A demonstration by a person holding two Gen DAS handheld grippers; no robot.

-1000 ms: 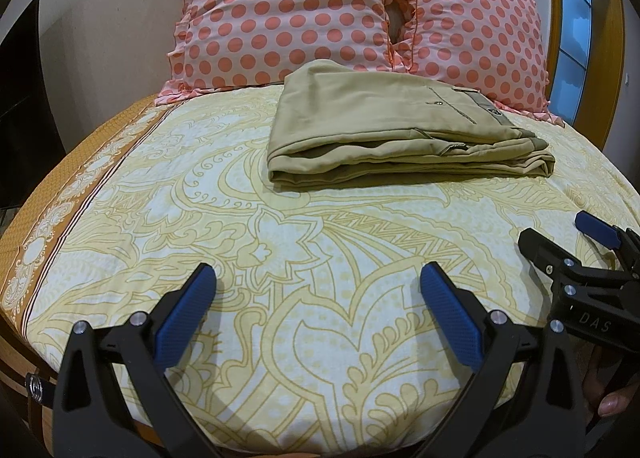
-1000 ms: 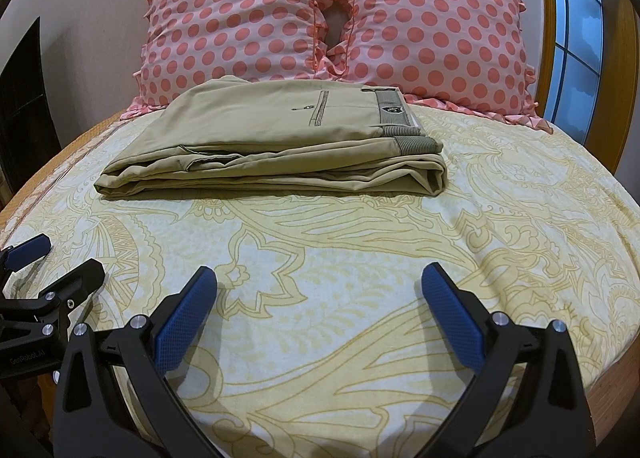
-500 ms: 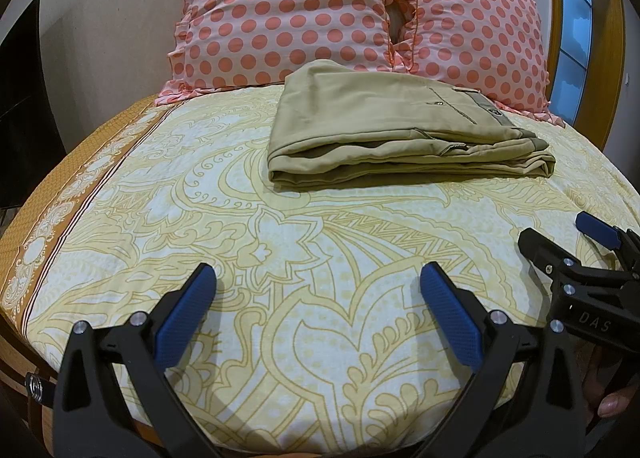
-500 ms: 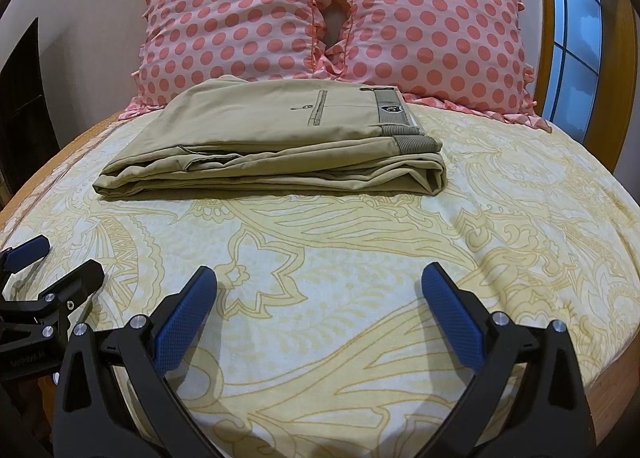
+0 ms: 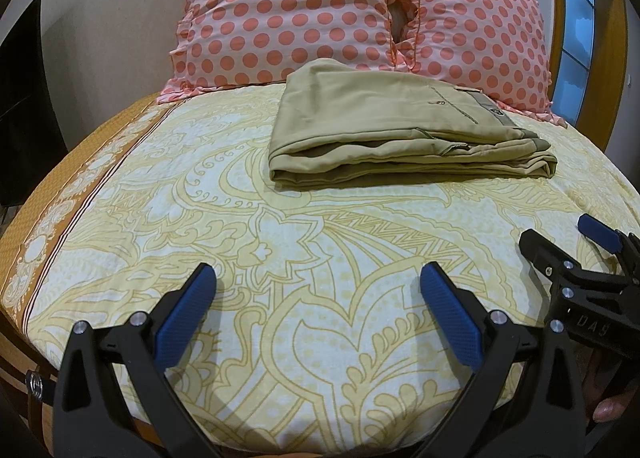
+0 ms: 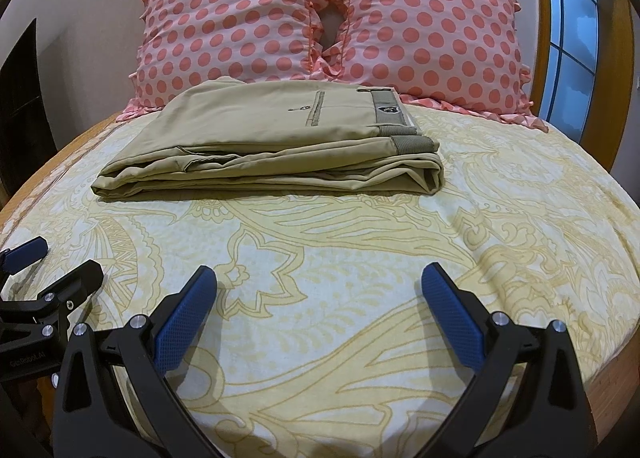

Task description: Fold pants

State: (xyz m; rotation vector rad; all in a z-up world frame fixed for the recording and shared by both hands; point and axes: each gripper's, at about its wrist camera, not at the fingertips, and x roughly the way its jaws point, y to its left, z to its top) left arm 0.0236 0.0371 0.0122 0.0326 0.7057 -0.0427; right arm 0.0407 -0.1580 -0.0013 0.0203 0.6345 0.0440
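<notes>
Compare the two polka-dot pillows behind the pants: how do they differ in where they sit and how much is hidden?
The left pillow stands behind the pants, which hide part of its lower edge; the right pillow sits nearer the window, its lower edge mostly clear. The left pillow's outer side faces the bare wall. Both are pink with coral dots and ruffled edges, propped upright, meeting in the middle.

You face a bed [image 6: 520,217] in a yellow paisley sheet, two pink polka-dot pillows [image 6: 240,17] against a plain beige wall [image 5: 100,17], blue-lit window [image 6: 568,37] at right.
</notes>
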